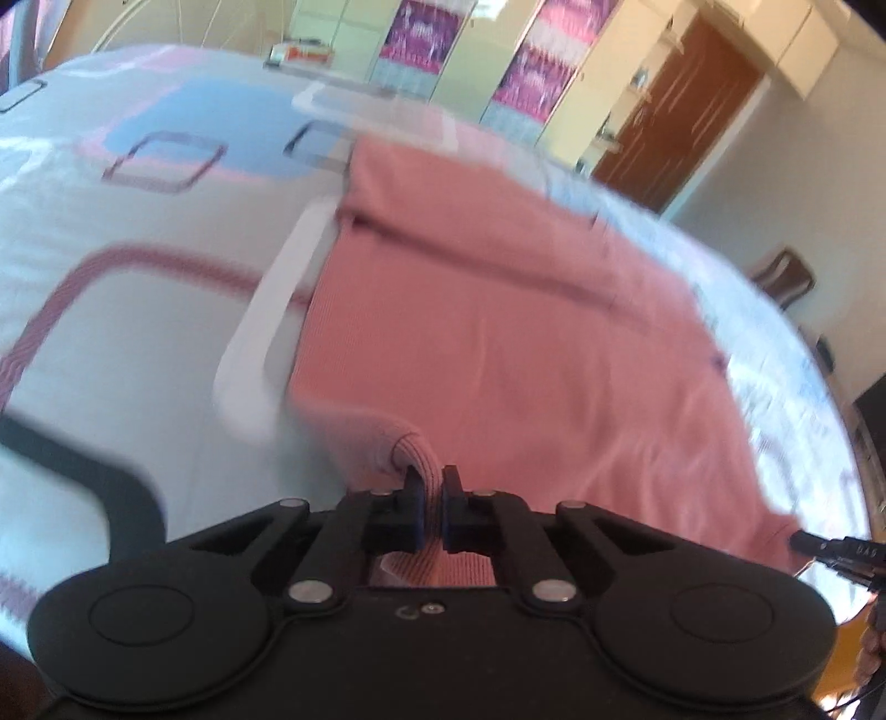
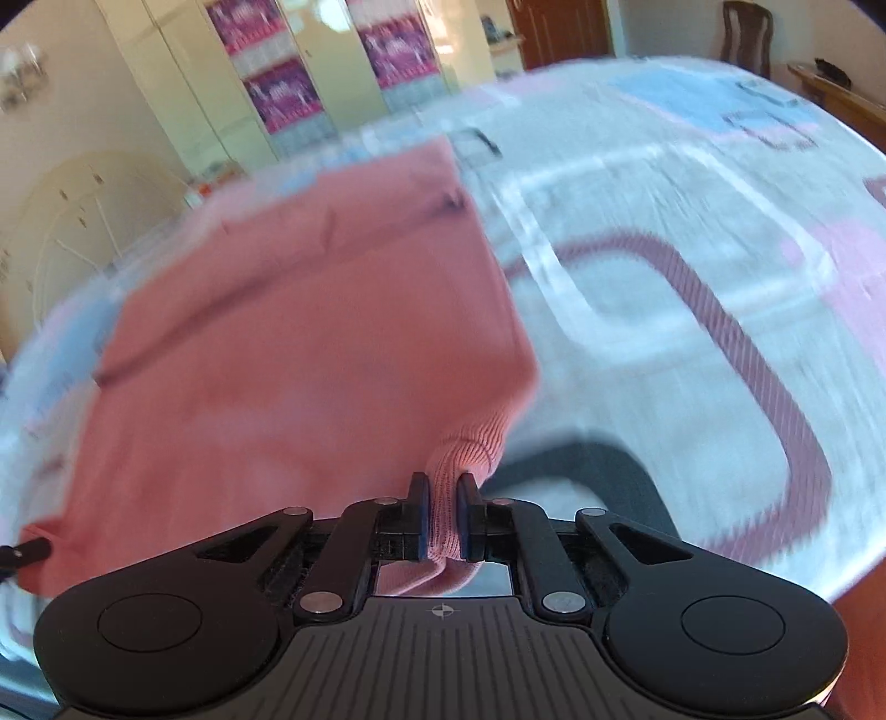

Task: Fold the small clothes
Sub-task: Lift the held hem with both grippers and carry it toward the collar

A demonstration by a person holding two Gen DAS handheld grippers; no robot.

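Note:
A pink ribbed knit garment [image 1: 498,332] lies spread on a bed with a patterned cover [image 1: 138,310]. My left gripper [image 1: 433,487] is shut on the garment's near left corner, with the cloth bunched between the fingers. The garment also shows in the right wrist view [image 2: 310,332]. My right gripper [image 2: 441,495] is shut on its near right corner, lifted a little off the bed cover [image 2: 692,266]. The right gripper's tip shows at the far right of the left wrist view [image 1: 803,540]. Both views are blurred by motion.
Wardrobes with purple panels [image 1: 421,33] stand behind the bed, and a brown door [image 1: 686,111] is at the back right. A dark chair [image 2: 745,27] and a wooden shelf [image 2: 841,94] stand beyond the bed in the right wrist view.

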